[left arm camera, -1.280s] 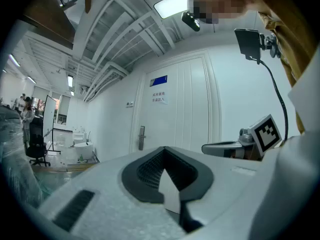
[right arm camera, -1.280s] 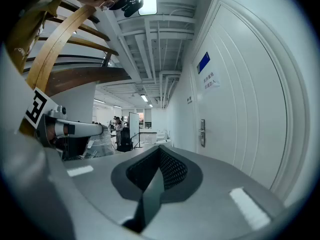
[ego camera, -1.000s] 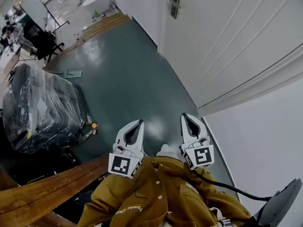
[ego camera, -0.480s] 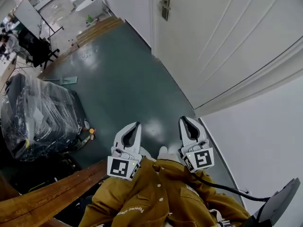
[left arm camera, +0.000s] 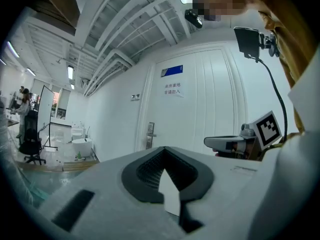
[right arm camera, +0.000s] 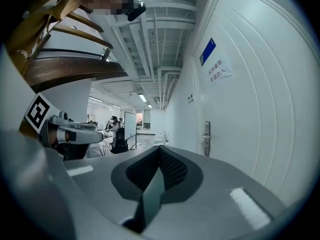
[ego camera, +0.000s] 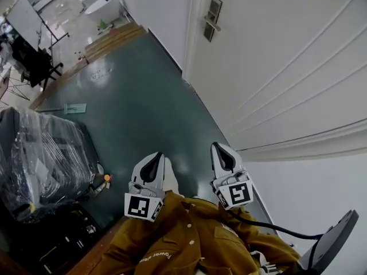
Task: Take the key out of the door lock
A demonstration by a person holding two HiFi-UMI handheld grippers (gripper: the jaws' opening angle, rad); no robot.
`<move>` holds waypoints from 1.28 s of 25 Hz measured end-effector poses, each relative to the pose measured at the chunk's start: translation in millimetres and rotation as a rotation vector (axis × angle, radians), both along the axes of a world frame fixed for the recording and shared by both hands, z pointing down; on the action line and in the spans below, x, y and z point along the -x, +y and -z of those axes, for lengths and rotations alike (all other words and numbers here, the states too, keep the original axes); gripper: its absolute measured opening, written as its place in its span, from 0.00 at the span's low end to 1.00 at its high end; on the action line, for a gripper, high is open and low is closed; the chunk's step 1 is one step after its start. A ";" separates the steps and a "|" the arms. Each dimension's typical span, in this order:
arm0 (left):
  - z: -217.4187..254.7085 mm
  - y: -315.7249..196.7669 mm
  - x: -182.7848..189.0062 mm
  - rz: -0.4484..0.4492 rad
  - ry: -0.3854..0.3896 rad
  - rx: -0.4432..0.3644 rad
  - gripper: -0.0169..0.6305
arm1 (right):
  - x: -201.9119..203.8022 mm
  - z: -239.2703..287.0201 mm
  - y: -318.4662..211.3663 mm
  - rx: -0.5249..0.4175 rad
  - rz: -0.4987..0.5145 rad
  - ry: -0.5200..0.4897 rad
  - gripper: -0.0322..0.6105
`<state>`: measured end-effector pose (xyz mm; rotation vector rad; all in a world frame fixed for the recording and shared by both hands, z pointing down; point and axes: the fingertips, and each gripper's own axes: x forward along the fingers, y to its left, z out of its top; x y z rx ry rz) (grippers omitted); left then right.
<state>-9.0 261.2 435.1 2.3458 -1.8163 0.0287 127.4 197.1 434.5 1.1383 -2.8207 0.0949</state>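
Note:
The white door [ego camera: 287, 67] stands shut at the upper right. Its metal lock plate with a lever handle [ego camera: 211, 19] is far ahead of both grippers. The plate also shows small in the left gripper view [left arm camera: 150, 135] and in the right gripper view [right arm camera: 206, 138]. No key can be made out at this distance. My left gripper [ego camera: 151, 164] and right gripper [ego camera: 222, 153] are held side by side close to the mustard jacket [ego camera: 183, 239], over the floor. Both are shut with nothing between the pads.
A dark teal floor [ego camera: 137, 102] runs up to the door. A bulky load wrapped in clear plastic [ego camera: 40, 165] stands at the left. A white wall [ego camera: 309, 193] is at the right. A black cable and a dark stand [ego camera: 332, 248] sit at the bottom right. Chairs and a whiteboard [ego camera: 26, 22] are far back.
The head view has shifted, so the lock plate now sits a little lower and to the right, and the wooden rail at the bottom left has left the picture. Both grippers stay by the jacket.

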 end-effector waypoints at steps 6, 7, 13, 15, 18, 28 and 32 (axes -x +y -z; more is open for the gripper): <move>26.1 -103.9 63.0 -0.055 -0.019 -0.035 0.02 | 58.0 31.0 -92.0 -0.051 -0.065 -0.014 0.06; 28.7 -118.0 68.4 -0.064 -0.019 -0.035 0.03 | 63.6 32.1 -104.1 -0.046 -0.077 -0.017 0.06; 24.7 -208.4 82.5 -0.118 -0.031 -0.034 0.03 | 92.8 22.9 -187.2 -0.040 -0.102 -0.025 0.06; 20.9 -244.4 90.6 -0.113 -0.031 -0.028 0.02 | 99.5 17.3 -222.6 -0.042 -0.105 -0.023 0.06; 25.9 -297.4 98.5 -0.094 -0.032 -0.025 0.02 | 103.9 22.2 -281.4 -0.040 -0.096 -0.046 0.06; 29.7 -407.9 127.2 -0.015 -0.020 -0.006 0.03 | 129.2 -0.7 -424.3 0.067 -0.040 -0.083 0.06; 22.7 -450.0 134.8 -0.053 -0.028 -0.001 0.03 | 136.8 -53.9 -486.2 0.221 -0.090 -0.127 0.06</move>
